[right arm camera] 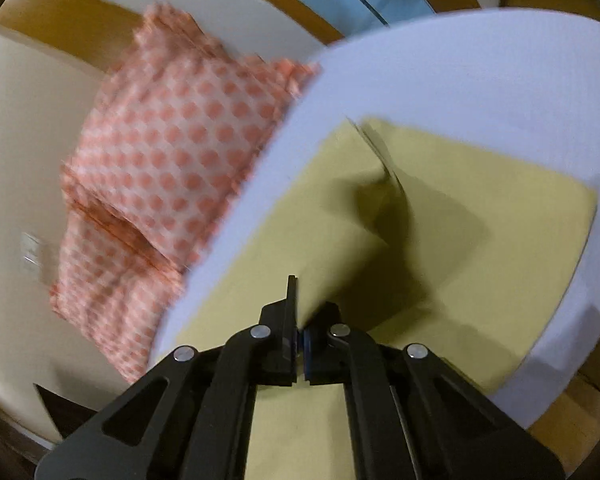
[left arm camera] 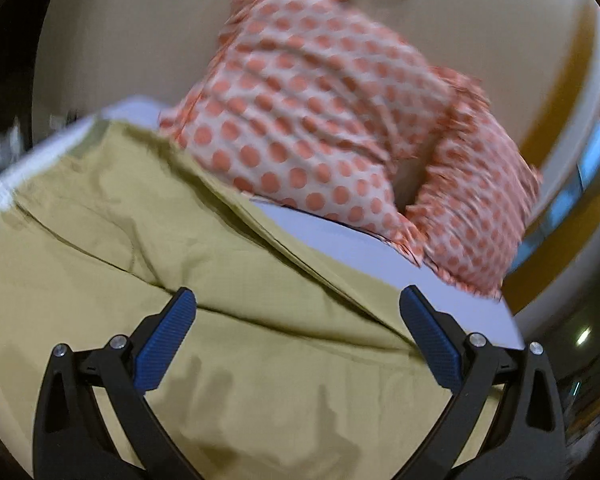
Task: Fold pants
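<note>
Pants (right arm camera: 440, 240), olive, lie spread on the white bench (right arm camera: 480, 92), reaching toward its near edge. The right claw (right arm camera: 300, 320) is pinched shut on a raised flap of them; the left claw (left arm camera: 298, 320) hovers over the cloth, spread wide and empty. The thin grip could slip, dropping the flap crooked. A swing toward the dotted pillows (left arm camera: 320, 120) at the bench's edge could snag them.

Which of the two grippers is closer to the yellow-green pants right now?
Right. The right gripper is shut on a raised fold of the pants, so it touches them. The left gripper is open above the pants, with cloth between its fingers but nothing pinched.
</note>
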Demonstrator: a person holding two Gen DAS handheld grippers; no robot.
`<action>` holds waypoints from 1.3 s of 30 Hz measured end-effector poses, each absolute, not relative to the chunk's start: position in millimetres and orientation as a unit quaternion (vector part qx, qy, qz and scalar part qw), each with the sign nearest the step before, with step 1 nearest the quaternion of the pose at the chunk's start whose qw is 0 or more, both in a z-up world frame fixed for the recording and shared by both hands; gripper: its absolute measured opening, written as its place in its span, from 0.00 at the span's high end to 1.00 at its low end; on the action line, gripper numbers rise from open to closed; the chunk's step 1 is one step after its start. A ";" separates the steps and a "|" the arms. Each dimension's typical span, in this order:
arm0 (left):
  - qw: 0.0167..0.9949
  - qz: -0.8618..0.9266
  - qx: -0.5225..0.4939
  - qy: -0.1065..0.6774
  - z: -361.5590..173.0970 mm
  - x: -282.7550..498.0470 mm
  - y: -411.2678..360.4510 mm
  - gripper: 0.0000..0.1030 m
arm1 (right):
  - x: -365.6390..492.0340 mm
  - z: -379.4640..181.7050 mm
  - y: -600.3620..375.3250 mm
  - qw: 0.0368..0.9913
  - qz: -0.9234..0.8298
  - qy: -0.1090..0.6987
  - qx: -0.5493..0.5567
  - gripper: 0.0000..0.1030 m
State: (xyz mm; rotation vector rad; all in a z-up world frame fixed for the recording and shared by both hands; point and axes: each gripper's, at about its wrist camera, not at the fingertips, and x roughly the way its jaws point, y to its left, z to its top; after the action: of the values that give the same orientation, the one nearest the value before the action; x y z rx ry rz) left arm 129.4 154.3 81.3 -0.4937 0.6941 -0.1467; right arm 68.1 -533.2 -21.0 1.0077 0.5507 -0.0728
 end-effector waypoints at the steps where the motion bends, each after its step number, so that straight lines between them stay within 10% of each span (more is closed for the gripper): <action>1: 0.899 -0.064 -0.254 0.351 77.9 147.2 161.7 0.06 | 66.1 -16.7 -535.4 0.842 -0.027 0.248 0.478 0.99; 11: 0.851 0.010 -0.282 0.443 35.4 277.2 188.9 0.29 | 75.8 6.1 -543.9 0.851 0.004 0.216 0.479 0.99; 13: 0.837 0.022 -0.301 0.456 21.8 293.9 199.4 0.85 | 78.9 6.6 -543.7 0.851 0.004 0.214 0.480 0.99; 14: 0.829 0.017 -0.320 0.459 16.5 295.6 204.5 0.93 | 80.6 7.2 -545.1 0.851 0.006 0.211 0.482 0.99; 23: 0.892 -0.023 -0.271 0.361 81.5 98.1 206.9 0.94 | 39.6 27.3 -558.5 0.874 -0.016 0.183 0.449 0.98; 35: 0.880 -0.014 -0.260 0.397 9.0 -35.4 192.4 0.93 | -1.5 -24.7 -570.9 0.866 -0.082 0.251 0.426 0.98; 39: 0.891 -0.007 -0.247 0.381 3.6 -57.4 193.6 0.84 | -25.0 -18.5 -578.9 0.873 -0.135 0.237 0.404 0.51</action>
State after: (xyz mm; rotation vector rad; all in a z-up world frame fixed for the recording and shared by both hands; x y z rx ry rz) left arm -57.4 193.6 3.6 -0.5138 0.7911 -0.0154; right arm -25.0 -578.9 -18.5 0.8429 0.4943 -0.2821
